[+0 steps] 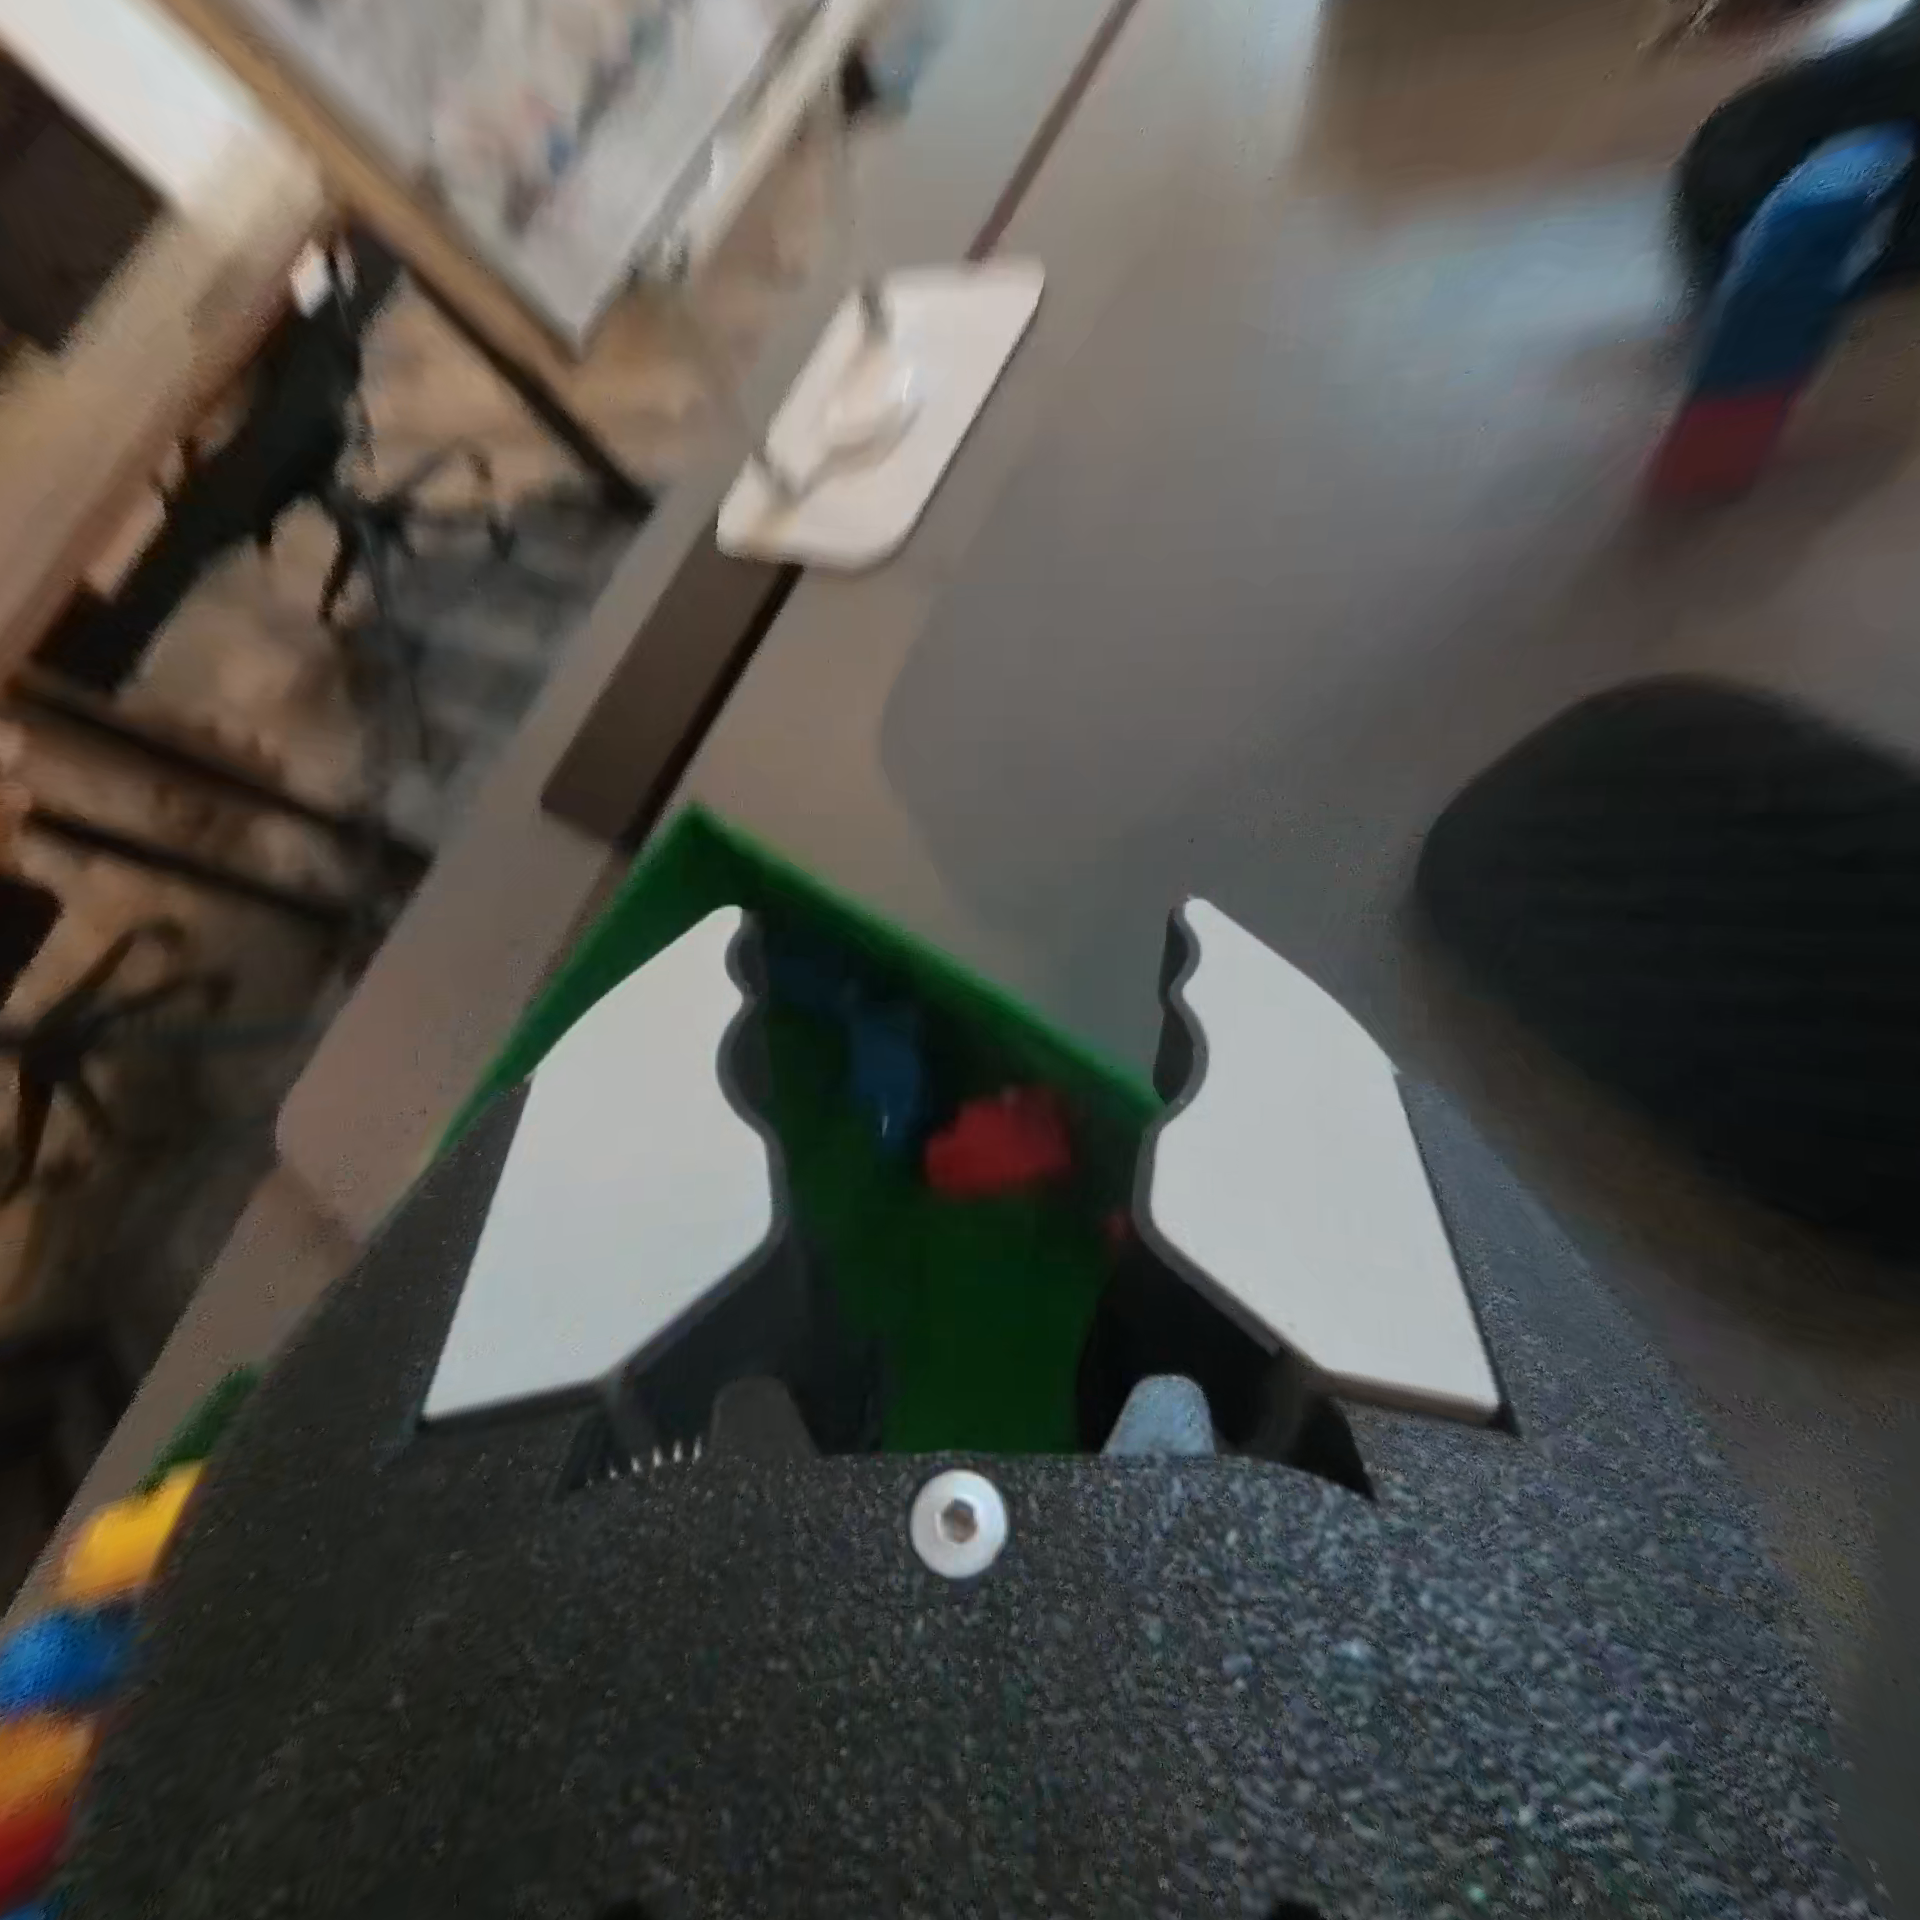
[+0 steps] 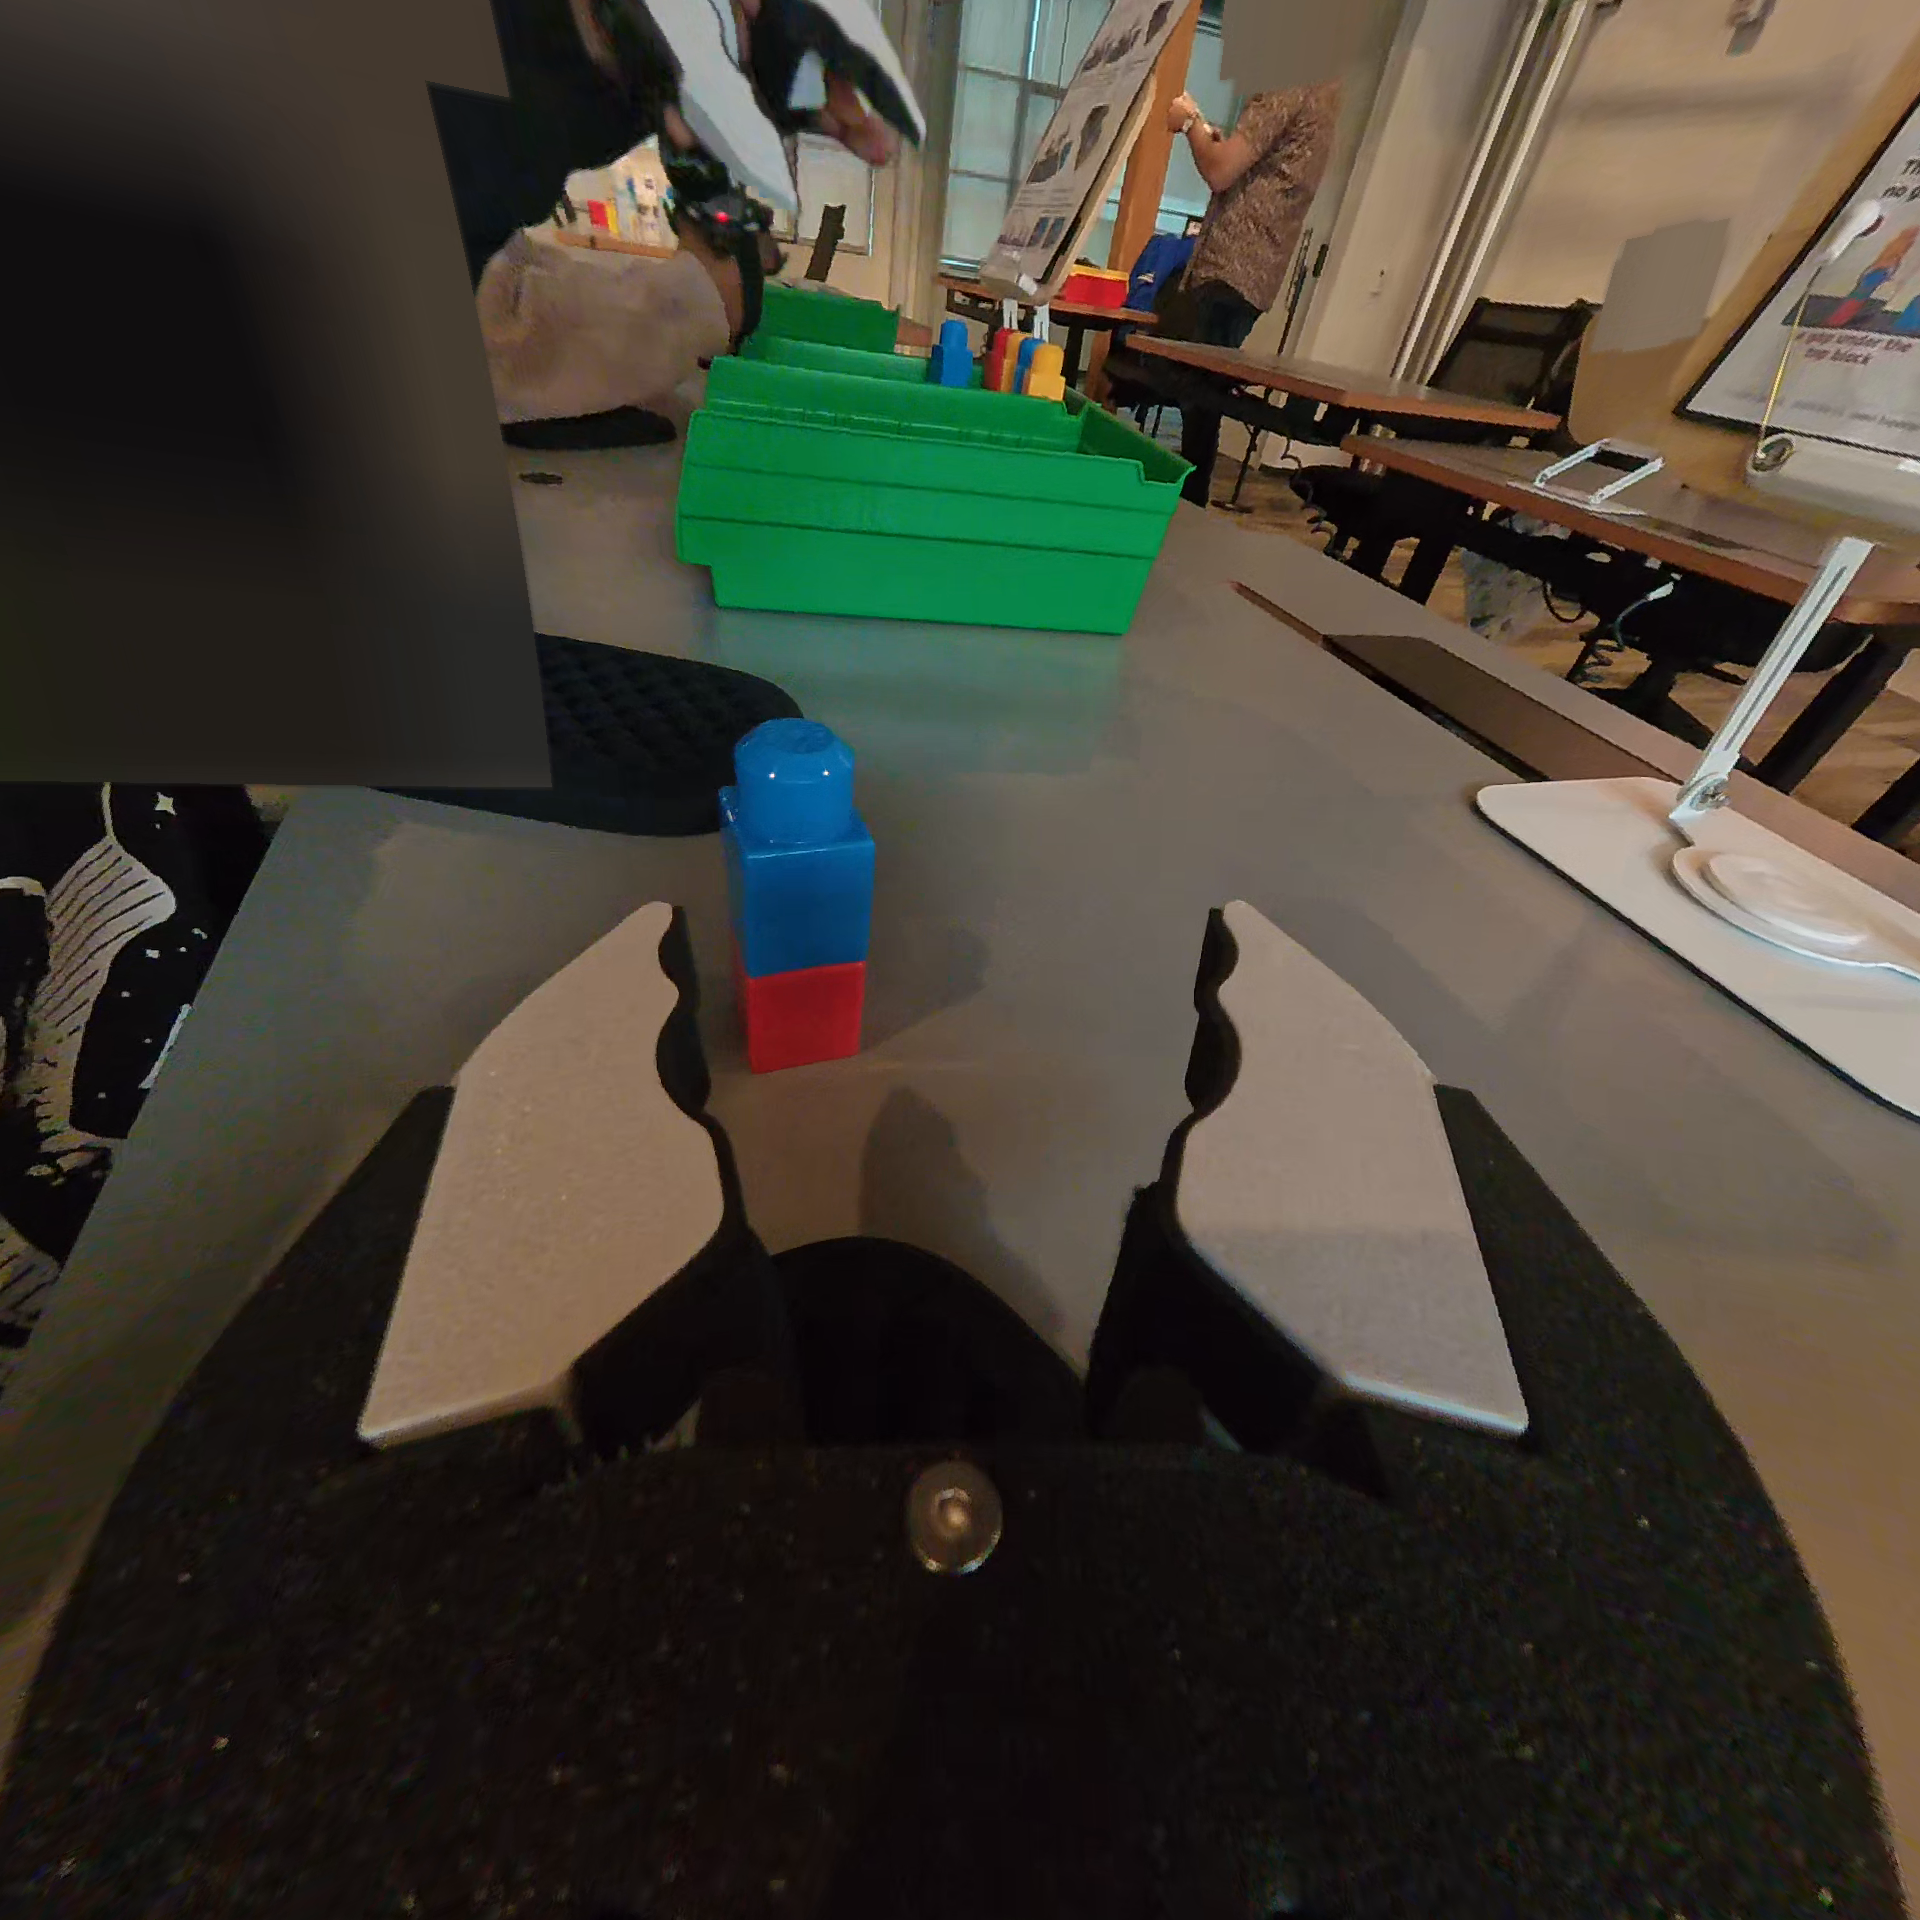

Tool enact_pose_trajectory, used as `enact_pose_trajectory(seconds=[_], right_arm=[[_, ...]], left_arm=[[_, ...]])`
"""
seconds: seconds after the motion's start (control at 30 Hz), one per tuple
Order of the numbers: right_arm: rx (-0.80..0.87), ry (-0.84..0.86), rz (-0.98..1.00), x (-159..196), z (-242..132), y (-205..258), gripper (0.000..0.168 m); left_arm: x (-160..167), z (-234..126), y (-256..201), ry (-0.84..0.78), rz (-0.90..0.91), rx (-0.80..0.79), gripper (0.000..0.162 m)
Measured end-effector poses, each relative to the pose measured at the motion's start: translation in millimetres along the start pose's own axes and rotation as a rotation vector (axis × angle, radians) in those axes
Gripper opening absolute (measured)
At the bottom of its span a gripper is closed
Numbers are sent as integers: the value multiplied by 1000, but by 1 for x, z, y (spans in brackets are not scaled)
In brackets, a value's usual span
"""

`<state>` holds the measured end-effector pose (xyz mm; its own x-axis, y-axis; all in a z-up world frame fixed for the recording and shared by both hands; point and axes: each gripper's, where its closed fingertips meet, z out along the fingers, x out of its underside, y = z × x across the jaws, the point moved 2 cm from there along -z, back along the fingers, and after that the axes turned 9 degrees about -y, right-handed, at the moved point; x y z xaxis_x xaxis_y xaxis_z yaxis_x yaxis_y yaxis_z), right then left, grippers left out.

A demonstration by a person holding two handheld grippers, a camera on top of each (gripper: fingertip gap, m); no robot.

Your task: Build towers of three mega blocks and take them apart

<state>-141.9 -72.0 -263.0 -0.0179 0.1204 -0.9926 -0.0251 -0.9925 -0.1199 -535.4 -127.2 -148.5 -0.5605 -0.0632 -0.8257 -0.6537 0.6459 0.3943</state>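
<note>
- The tower (image 2: pixel 798 914) stands at centre frame on the tabletop (image 2: pixel 1195 831): one blue block (image 2: pixel 798 878) on one red block (image 2: pixel 805 1013), so I judge a third is wanted.
- My left gripper (image 1: pixel 961 1023), fingers apart and empty, hangs over the green bin (image 1: pixel 935 1226) holding loose blocks; next comes closing on one.
- My right gripper (image 2: pixel 940 1023) waits, fingers apart, just short of the tower.
- Three green bins in a row, upper centre.

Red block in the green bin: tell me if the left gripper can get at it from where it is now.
Probably yes. The left gripper is open and empty above the green bin, and the red block lies in view between its fingers with nothing over it. The picture is blurred, so the blue block beside it may crowd the grasp.
</note>
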Motion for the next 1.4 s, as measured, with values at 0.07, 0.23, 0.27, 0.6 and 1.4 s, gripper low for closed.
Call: enact_pose_trajectory(seconds=[0.07,0.23,0.27,0.6,1.4], right_arm=[[-1,12,2,1,1,0,92],[-1,42,2,5,3,0,92],[1,46,3,5,3,0,92],[8,77,30,9,6,-3,91],[4,73,23,9,6,-1,88]], left_arm=[[39,-7,17,153,-56,-23,73],[120,6,17,385,-145,64,70],[129,12,15,395,-187,77,71],[171,55,-1,431,-358,13,79],[127,36,35,257,-213,-194,68]])
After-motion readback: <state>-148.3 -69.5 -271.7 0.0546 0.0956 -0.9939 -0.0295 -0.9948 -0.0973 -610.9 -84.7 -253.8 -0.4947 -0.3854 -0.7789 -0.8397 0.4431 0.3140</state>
